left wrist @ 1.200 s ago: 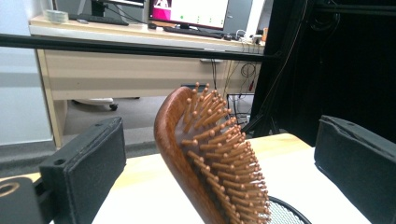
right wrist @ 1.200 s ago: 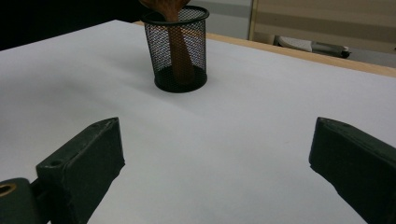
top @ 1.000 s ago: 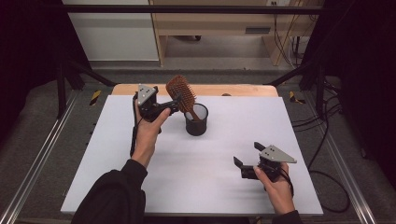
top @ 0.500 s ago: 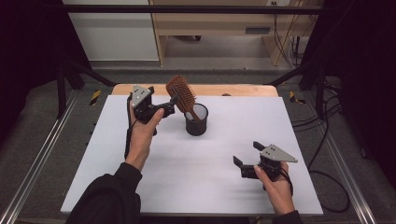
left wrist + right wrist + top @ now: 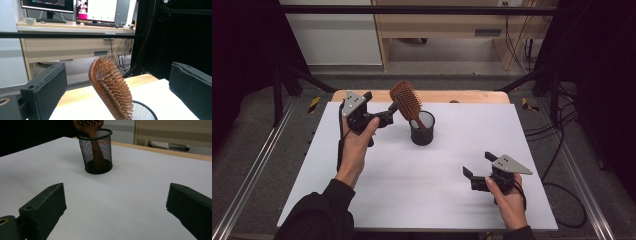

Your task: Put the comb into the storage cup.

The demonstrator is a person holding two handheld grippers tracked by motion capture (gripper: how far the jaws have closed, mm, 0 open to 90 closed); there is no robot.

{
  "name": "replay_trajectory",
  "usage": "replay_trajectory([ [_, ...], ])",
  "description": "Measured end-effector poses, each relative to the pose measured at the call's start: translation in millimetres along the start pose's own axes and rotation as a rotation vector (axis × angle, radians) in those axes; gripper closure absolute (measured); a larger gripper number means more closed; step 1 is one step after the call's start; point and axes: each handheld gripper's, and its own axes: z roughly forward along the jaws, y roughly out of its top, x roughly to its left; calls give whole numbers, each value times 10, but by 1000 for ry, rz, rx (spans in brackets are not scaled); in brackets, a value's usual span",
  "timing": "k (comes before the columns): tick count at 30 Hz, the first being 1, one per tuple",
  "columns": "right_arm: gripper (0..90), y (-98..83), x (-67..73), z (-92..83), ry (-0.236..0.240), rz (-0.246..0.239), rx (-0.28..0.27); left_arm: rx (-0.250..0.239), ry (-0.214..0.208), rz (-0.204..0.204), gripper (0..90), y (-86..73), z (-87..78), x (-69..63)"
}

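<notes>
White board covers the table, and near its front edge, toward the right corner, the right gripper rests in the person's hand with its jaws wide apart and nothing between them; in the right gripper view its jaws frame only bare surface, with the cup farther off. Beyond it, about the middle of the surface and nearer to the far edge, stands the black mesh cup. The wooden hairbrush is inside it with the handle down, visible through the mesh in the right gripper view, and the bristled head leans out over the rim toward the left. Just beside the head, on the left part of the surface near the far edge, the left gripper is held above the board. In the left gripper view its jaws stand wide on both sides of the brush head and do not touch it. I judge the placing of the brush in the cup as done; what remains seems only to draw the left gripper away.
</notes>
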Motion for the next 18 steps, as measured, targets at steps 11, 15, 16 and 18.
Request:
replay_trajectory([
  [11,29,-3,6,-3,-23,-29,8,-7,-4,13,20,18,-165,39],
  [15,29,-3,14,2,-25,-38,10,-8,-2,32,19,52,-224,88],
  [16,29,-3,16,1,-25,-41,10,-10,0,32,19,64,-237,102],
  [18,30,-6,14,3,-28,-45,13,-11,2,30,19,84,-274,128],
])
